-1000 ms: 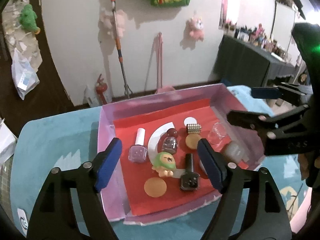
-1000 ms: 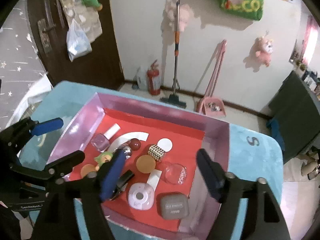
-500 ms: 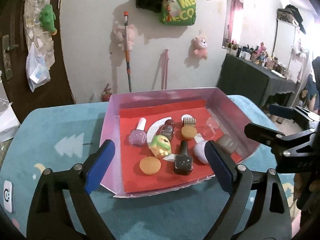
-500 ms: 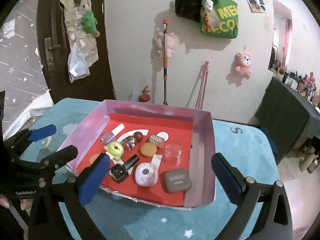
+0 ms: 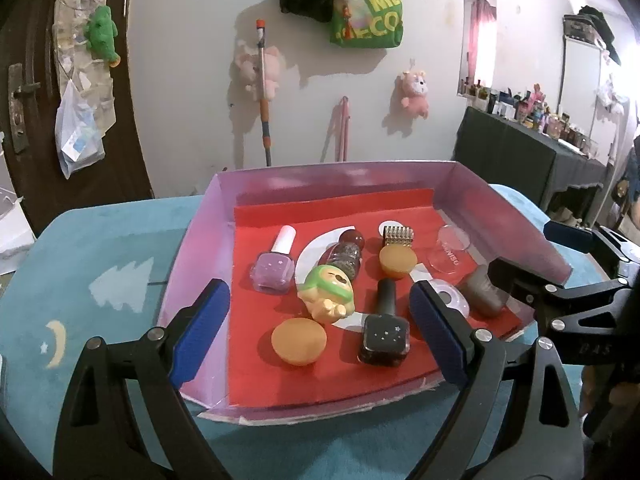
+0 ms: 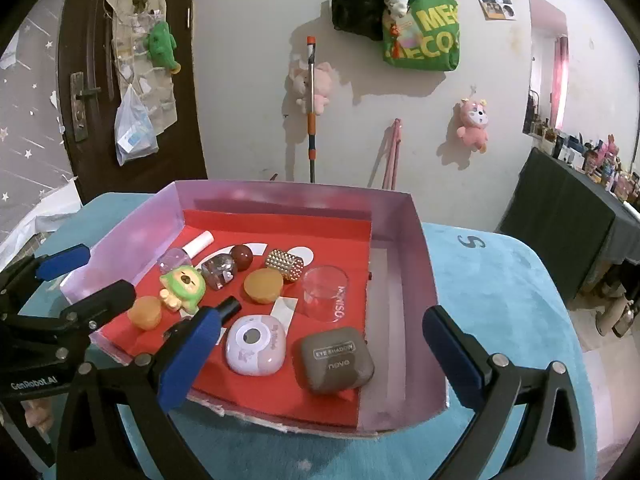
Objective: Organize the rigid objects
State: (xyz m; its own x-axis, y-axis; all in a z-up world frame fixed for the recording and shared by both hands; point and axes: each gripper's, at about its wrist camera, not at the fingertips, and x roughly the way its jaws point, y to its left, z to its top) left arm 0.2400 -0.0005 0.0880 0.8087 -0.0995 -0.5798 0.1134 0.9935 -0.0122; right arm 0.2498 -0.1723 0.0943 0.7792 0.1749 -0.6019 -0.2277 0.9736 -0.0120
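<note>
- Tongs first: the left tongs (image 5: 316, 328) stand wide apart with nothing pressed between the blue pads, hanging over the near edge of the pink tray (image 5: 200, 240); their jaws have just been opening.
- Right tongs (image 6: 320, 352) gape just as wide, empty, over the tray's near right part; their jaws have just been opening too.
- Between the left pads, seen from above, lie an orange puck (image 5: 299, 341) and a black nail polish bottle (image 5: 385, 330) on the tray's red liner, near its front edge.
- Just behind them a green-hooded toy figure (image 5: 328, 289) lies on its back, touching a glitter bottle with a dark red cap (image 5: 346, 254).
- Lilac nail polish with a white cap (image 5: 274, 266) lies toward the tray's left wall.
- Between the right pads sit a lilac round-cornered case (image 6: 256, 344) and a brown eyeshadow case (image 6: 334, 360), side by side at the front edge.
- Farther back: a clear round lid (image 6: 325, 292), a second orange puck (image 6: 263, 285) and a gold studded roller (image 6: 285, 265).
- Tray rests on the bench under a teal cloth (image 6: 500, 280).
</note>
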